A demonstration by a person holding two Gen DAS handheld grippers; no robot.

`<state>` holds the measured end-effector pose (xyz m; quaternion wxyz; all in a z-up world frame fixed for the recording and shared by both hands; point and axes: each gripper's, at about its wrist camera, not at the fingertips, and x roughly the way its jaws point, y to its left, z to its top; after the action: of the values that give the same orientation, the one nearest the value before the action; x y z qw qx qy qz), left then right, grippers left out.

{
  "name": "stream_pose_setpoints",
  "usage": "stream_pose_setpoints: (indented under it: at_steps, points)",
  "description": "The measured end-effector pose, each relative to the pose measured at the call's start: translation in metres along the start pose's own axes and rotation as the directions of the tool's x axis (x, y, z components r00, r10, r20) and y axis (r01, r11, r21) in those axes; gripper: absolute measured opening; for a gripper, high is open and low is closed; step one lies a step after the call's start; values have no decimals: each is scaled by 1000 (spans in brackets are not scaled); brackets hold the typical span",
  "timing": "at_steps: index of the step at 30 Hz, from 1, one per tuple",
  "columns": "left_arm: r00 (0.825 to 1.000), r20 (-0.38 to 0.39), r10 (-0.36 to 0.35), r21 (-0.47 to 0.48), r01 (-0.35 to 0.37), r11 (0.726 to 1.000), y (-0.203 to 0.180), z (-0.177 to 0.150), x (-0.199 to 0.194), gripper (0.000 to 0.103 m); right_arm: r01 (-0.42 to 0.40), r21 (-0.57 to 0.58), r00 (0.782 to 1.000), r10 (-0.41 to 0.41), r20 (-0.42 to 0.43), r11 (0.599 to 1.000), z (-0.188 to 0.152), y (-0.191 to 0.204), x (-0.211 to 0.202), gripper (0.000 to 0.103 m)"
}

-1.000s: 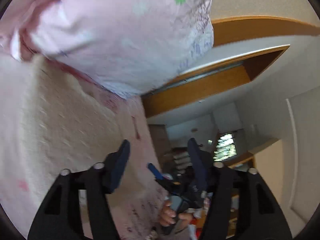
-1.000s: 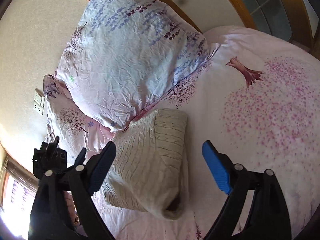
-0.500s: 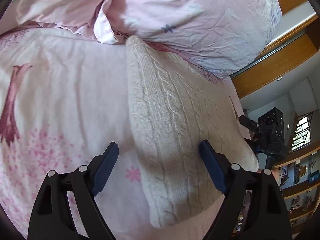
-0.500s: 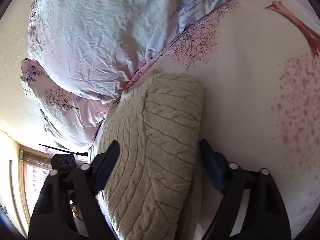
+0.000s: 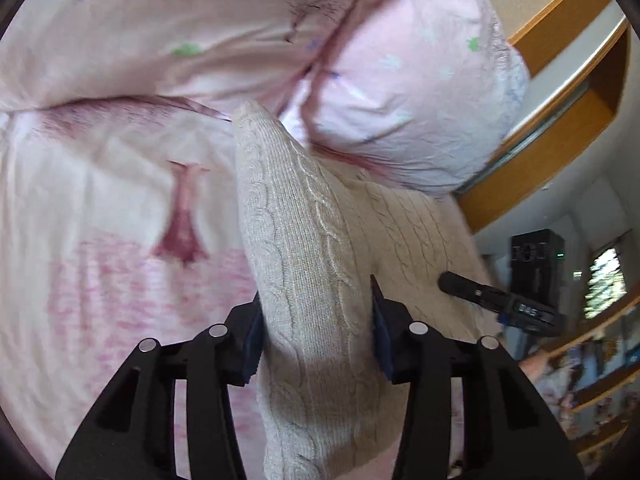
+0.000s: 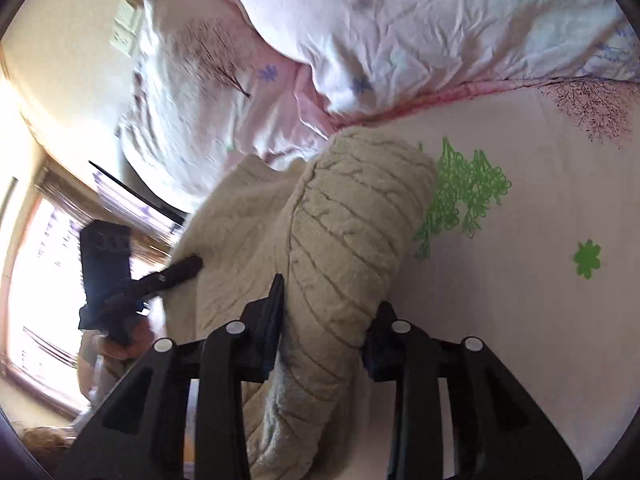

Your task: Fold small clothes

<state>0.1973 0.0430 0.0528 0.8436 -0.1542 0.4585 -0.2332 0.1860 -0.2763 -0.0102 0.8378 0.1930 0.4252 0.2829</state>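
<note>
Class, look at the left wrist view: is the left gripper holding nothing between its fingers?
No: the left gripper is closed on a raised fold of the cream cable-knit sweater, with knit fabric filling the gap between its fingers.

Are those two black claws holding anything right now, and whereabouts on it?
Yes. Both the left gripper and the right gripper are clamped on the cream cable-knit sweater, each pinching a raised fold of it.

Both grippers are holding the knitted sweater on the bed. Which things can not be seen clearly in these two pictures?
- Sweater: its near end is cut off by the bottom edge in both views, so its full shape is unknown.
- Fingers of the left gripper: the knit covers their tips; same on the right gripper.
- Bed sheet: its print is blurred in the left view.
- Window: overexposed in the right view.
</note>
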Motion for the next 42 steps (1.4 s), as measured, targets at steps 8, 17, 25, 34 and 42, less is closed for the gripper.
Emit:
stream_pose_setpoints:
  at_steps: [8, 17, 25, 34, 42]
  points:
    - [961, 153, 231, 79, -245, 966, -3, -40, -51, 77, -56, 229, 992, 29, 120, 972, 5, -38, -7, 48]
    - [966, 143, 215, 130, -234, 964, -33, -84, -57, 97, 142, 278, 968, -192, 163, 950, 29, -36, -2, 18]
    - [919, 52, 390, 139, -394, 909, -37, -118, -45, 102, 399, 68, 861, -399, 315, 915, -82, 35, -85, 101]
    - [884, -10, 468, 177, -459, 871, -43, -129, -11, 102, 514, -125, 857, -503, 115, 848, -138, 88, -3, 101]
    - [874, -16, 486, 183, -476, 860, -43, -128, -10, 102, 609, -132, 792, -595, 134, 782, -153, 99, 20, 101]
